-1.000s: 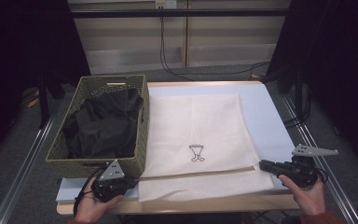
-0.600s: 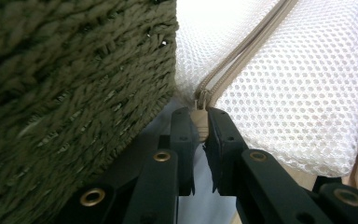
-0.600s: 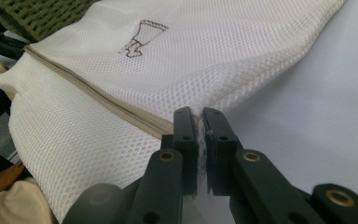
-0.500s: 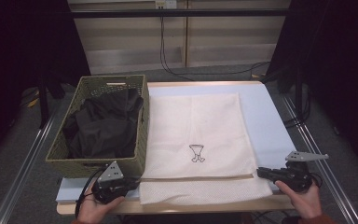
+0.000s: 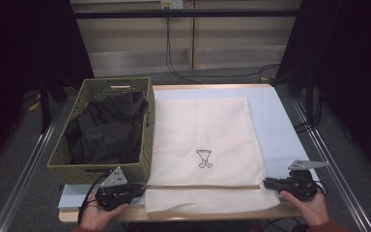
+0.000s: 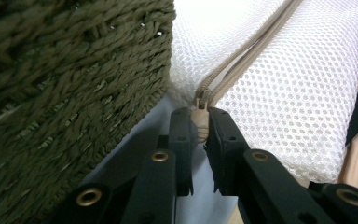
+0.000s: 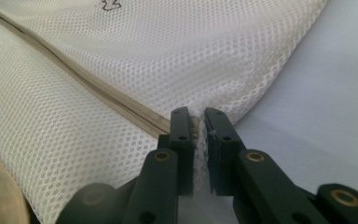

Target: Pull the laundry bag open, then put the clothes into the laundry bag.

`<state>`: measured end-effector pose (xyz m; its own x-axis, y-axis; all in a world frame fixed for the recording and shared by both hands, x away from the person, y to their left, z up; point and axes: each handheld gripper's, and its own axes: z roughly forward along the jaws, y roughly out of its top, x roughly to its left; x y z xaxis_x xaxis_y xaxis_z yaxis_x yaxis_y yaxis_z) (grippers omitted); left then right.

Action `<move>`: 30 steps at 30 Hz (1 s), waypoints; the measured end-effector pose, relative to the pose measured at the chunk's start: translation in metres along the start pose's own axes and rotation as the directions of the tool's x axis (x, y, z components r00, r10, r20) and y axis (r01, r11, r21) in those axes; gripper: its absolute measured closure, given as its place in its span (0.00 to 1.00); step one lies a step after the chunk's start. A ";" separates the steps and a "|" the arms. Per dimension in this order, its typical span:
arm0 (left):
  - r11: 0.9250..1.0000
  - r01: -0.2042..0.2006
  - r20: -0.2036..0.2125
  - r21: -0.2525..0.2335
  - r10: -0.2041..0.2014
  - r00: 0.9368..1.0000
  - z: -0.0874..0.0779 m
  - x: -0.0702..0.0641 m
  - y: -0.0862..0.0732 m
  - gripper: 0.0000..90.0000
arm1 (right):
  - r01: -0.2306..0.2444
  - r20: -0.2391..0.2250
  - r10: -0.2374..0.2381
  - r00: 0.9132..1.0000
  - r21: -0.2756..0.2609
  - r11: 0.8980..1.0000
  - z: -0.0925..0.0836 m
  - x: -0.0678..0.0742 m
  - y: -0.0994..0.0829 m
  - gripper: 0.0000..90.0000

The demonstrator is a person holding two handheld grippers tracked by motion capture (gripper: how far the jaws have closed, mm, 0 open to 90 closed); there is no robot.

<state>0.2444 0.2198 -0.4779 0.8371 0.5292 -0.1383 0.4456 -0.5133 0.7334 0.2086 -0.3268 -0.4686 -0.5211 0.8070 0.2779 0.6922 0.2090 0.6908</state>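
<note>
Moved since a moment ago: the right gripper (image 5: 270,183) has come down from above the table's near right corner to the right end of the zip, and its grey plate now sits lower; the left gripper (image 5: 140,188) has kept its place by the basket.

Right tongs: the jaws have just been opening a little, with the bag's edge between them; in the right gripper view (image 7: 195,122) the mesh and the zip's end still sit pinched in the narrow gap.

Left tongs: pressed onto the zip pull (image 6: 200,122), which stands between the two black jaws in the left gripper view (image 6: 200,120).

Mesh bags: one, the white mesh bag (image 5: 205,145), lying flat on the table between the basket and the bare right strip, its near edge hanging at the table's front.

Zips: one, a beige zip (image 5: 203,187) running across the bag near its front edge, from one gripper to the other.

Marks on the bag: one small dark emblem (image 5: 203,158), about the middle.

Baskets: one, a green woven basket (image 5: 99,170) on the left of the table, touching the bag's left side.

Clothes: a heap of black cloth (image 5: 107,130) in the basket; I cannot count the pieces.

Hands: two, one on each gripper at the near edge.

Table: one, with a pale blue top (image 5: 278,125).
</note>
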 end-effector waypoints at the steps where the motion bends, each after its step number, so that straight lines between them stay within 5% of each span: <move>1: 1.000 0.005 0.004 -0.003 -0.005 1.000 0.000 0.001 -0.001 0.86 | -0.004 -0.001 0.004 1.000 -0.004 1.000 -0.001 0.000 0.001 0.89; 7: 1.000 0.018 -0.045 -0.012 -0.019 0.999 -0.003 0.001 -0.002 0.62 | -0.003 -0.001 0.003 1.000 -0.045 0.999 -0.004 0.001 0.005 0.75; 14: 0.997 0.026 -0.068 -0.075 -0.031 0.997 -0.011 -0.003 -0.003 0.52 | 0.070 0.009 -0.070 0.998 -0.146 0.987 -0.011 0.011 0.013 0.56; 22: 0.988 0.037 -0.069 -0.151 -0.048 0.996 -0.018 -0.007 -0.006 0.38 | 0.105 -0.045 -0.111 0.993 -0.106 0.989 0.006 0.024 0.025 0.47; 30: 0.986 0.035 -0.090 -0.166 -0.051 0.995 -0.024 -0.009 -0.009 0.30 | 0.162 -0.138 -0.171 0.976 -0.076 0.984 0.024 0.037 0.035 0.47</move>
<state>0.2253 0.2356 -0.4671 0.7814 0.6134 -0.1147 0.4162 -0.3753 0.8282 0.2254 -0.2759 -0.4502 -0.6956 0.6754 0.2449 0.5586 0.2940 0.7756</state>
